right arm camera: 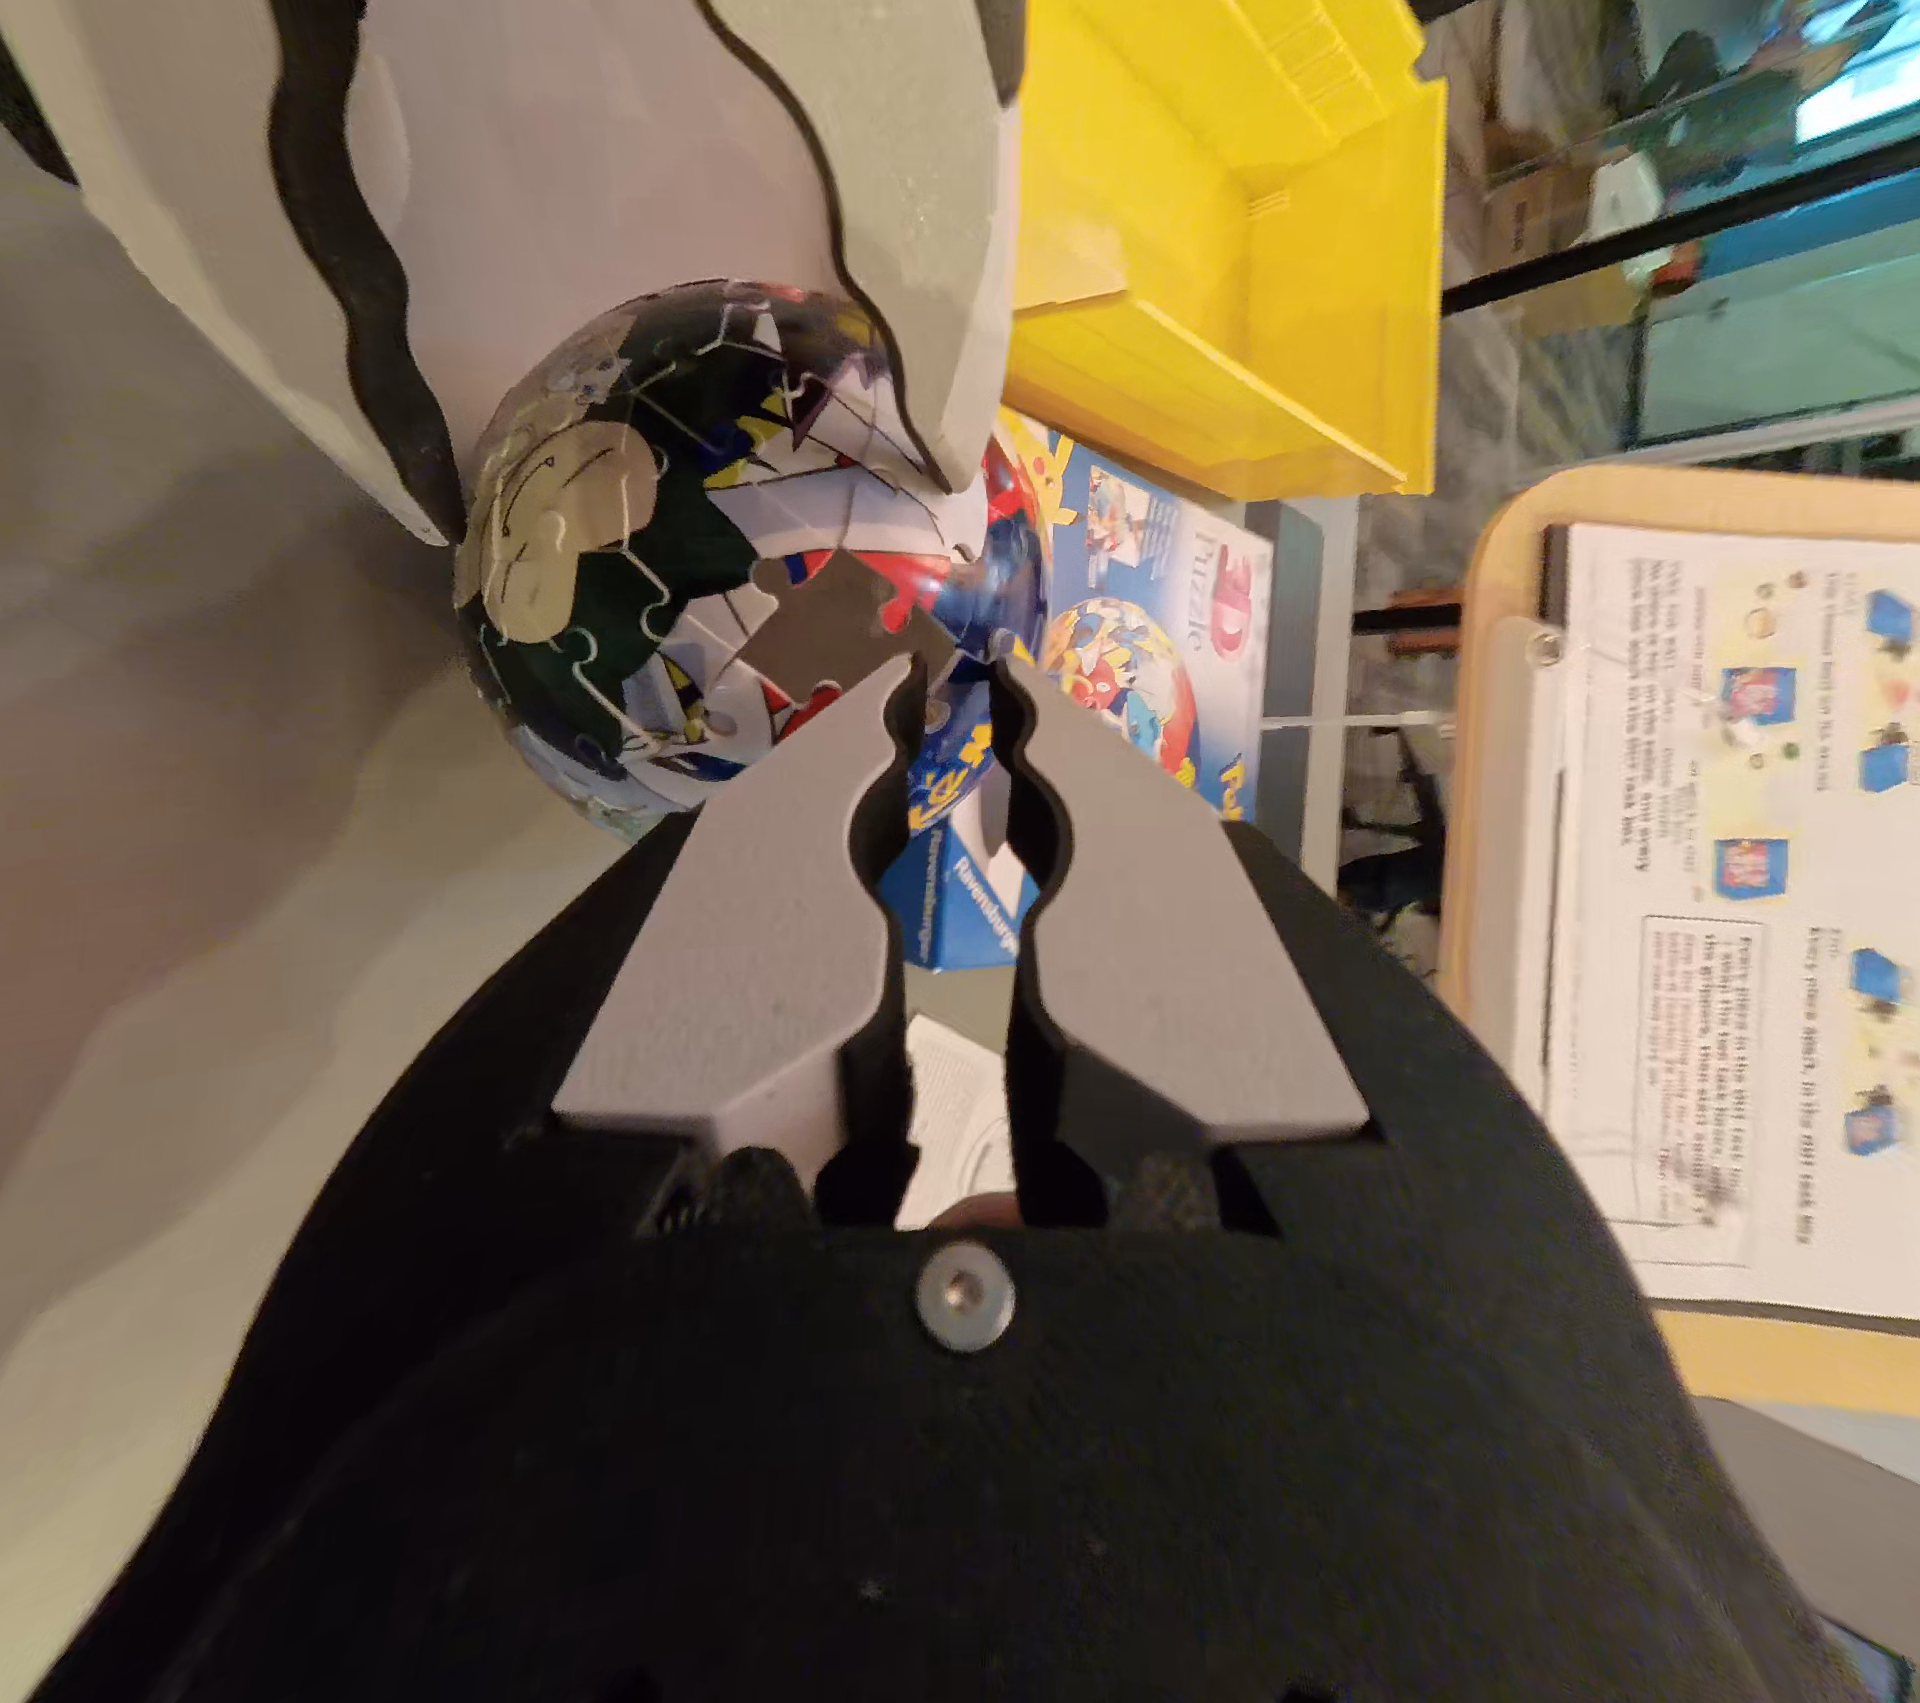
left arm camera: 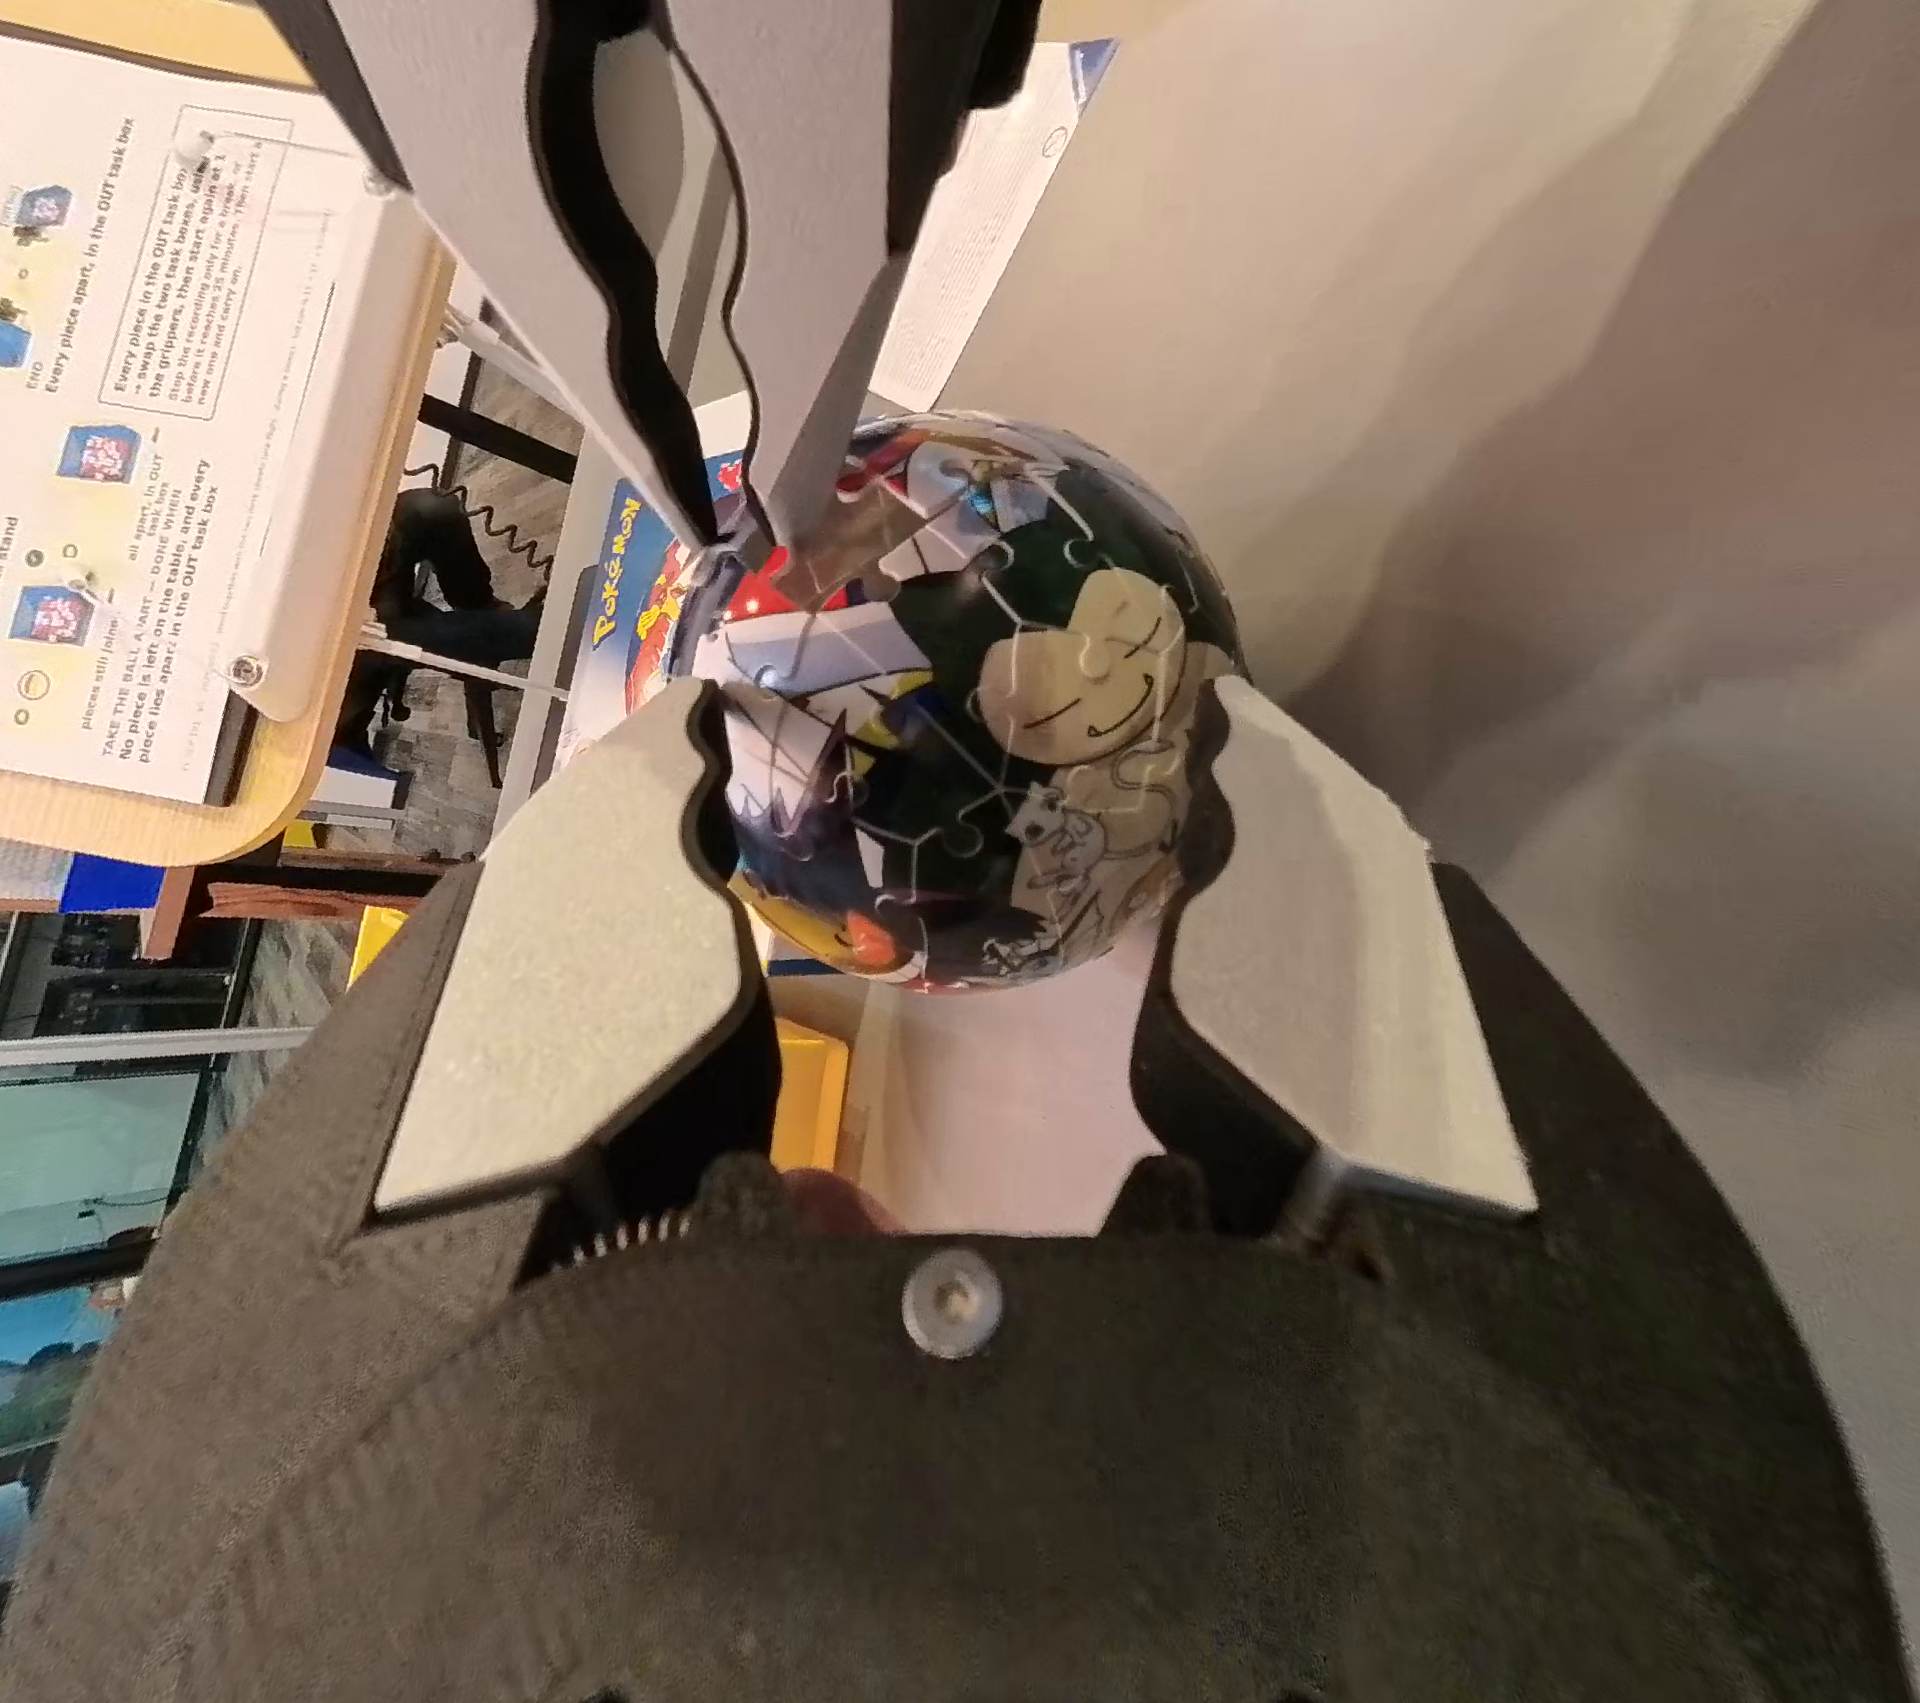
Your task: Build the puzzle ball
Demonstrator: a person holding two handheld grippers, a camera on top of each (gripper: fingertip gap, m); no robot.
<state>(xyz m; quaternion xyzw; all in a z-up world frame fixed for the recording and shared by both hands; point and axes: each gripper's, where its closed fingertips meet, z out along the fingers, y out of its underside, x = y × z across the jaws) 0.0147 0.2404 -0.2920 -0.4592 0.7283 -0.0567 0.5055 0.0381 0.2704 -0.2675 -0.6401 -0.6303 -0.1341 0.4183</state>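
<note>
the left claw (left arm camera: 961, 697) holds the puzzle ball (left arm camera: 997, 718) up in the air. its two white fingers (left arm camera: 592, 926) press on the two sides of the ball, one on each side. the ball is shiny and full of cartoon pictures, and it is almost all put together. one gap shows on it, near the red part.

the right claw (right arm camera: 954, 664) comes at the ball from the other way. its fingers are close together, with only a thin slit between them. a grey puzzle piece (right arm camera: 831, 625) sits at the tips, over the gap in the ball. it touches the tip of one finger, but i cannot tell if the claw really pinches it. in the left wrist view the tips of the right claw (left arm camera: 740, 541) touch the top of the ball.

just behind the ball is the blue puzzle box (right arm camera: 1132, 677) with a ball picture on it. a yellow bin (right arm camera: 1299, 219) is near the box. farther off is a wooden board (right arm camera: 1496, 718) with a white paper sheet (right arm camera: 1704, 874) of pictures and writing on it. the bench (left arm camera: 1403, 303) is pale and plain behind the ball.
</note>
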